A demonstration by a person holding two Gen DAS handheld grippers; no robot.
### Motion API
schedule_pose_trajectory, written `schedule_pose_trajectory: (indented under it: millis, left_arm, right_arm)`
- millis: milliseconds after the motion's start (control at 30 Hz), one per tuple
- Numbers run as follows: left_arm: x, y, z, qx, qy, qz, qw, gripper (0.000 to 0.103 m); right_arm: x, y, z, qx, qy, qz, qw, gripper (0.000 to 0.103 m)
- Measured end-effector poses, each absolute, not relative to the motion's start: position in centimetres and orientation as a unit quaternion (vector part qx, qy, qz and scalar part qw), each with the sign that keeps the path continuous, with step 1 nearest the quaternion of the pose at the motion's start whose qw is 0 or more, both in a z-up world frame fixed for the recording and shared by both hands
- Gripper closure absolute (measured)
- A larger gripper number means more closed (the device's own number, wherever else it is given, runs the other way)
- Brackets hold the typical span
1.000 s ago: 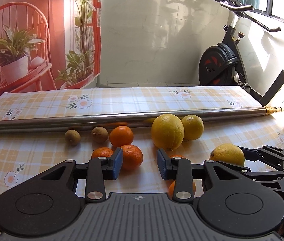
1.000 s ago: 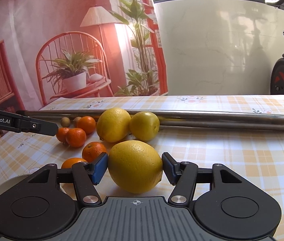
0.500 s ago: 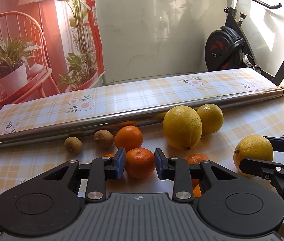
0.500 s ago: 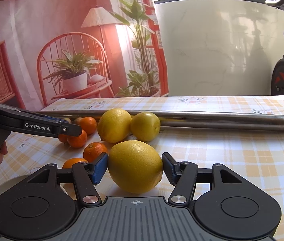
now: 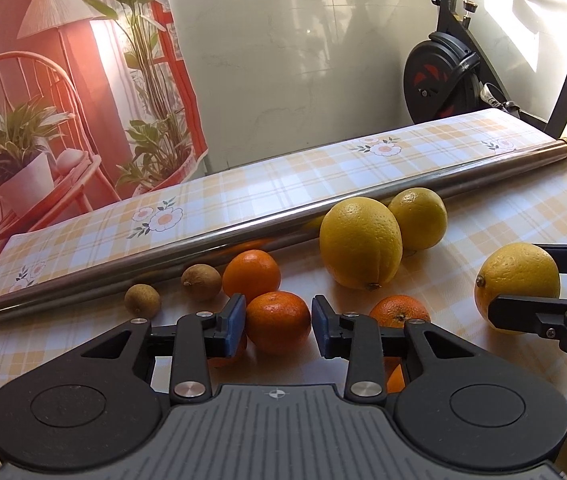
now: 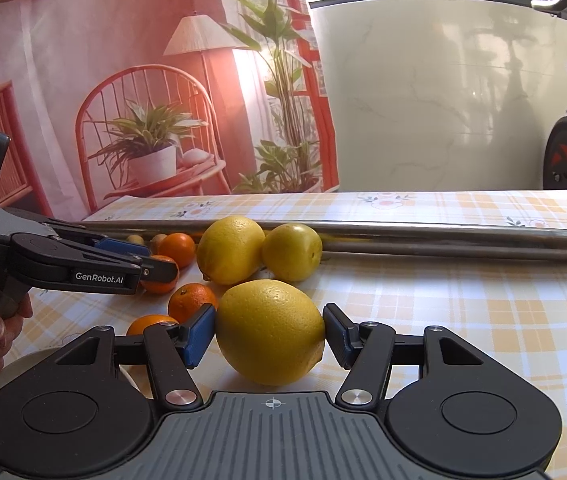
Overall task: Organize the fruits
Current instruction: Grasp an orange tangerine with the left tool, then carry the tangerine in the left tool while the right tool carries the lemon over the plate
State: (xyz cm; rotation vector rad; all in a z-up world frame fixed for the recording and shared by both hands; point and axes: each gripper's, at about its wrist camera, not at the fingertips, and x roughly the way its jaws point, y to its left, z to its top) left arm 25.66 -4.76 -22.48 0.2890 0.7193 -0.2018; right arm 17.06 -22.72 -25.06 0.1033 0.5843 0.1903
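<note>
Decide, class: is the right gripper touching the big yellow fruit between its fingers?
Touching. The right wrist view shows the right gripper with both blue pads pressed against the yellow fruit, no gap on either side.

Both wrist views look low and close across the table point(image 5: 463, 152) toward the wall, sharing the fruit cluster.

1. The counter point(image 5: 267, 184) carried a yellow-and-white checked cloth printed with small flowers.
2. A long metal rod point(image 5: 163, 246) lay across it, parallel to the far edge.
3. On the near side of the rod, two small brown fruits point(image 5: 201, 282) sat close to it, toward the left edge.
4. Several mandarins point(image 5: 251, 268) rested in a loose cluster beside them.
5. Two large yellow citrus fruits point(image 5: 359, 254) lay touching each other by the rod.
6. A third yellow citrus point(image 6: 269, 332) sat nearer the front edge.
</note>
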Motion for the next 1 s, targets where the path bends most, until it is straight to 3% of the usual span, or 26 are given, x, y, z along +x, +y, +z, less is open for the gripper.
schedule_pose_trajectory:
  millis: [367,1000]
  left_arm:
    - [25.4,-6.0,-22.9,0.202,0.339,-0.084,0.915,0.065]
    - [17.1,-2.9,-18.9,0.067,0.316,-0.131,0.937,0.065]
  right_arm:
    - [17.1,-22.8,-25.1,0.051,0.287,0.094,0.952,0.048]
    - [16.7,-22.8,-24.7,0.057,0.282,0.097,0.953,0.048]
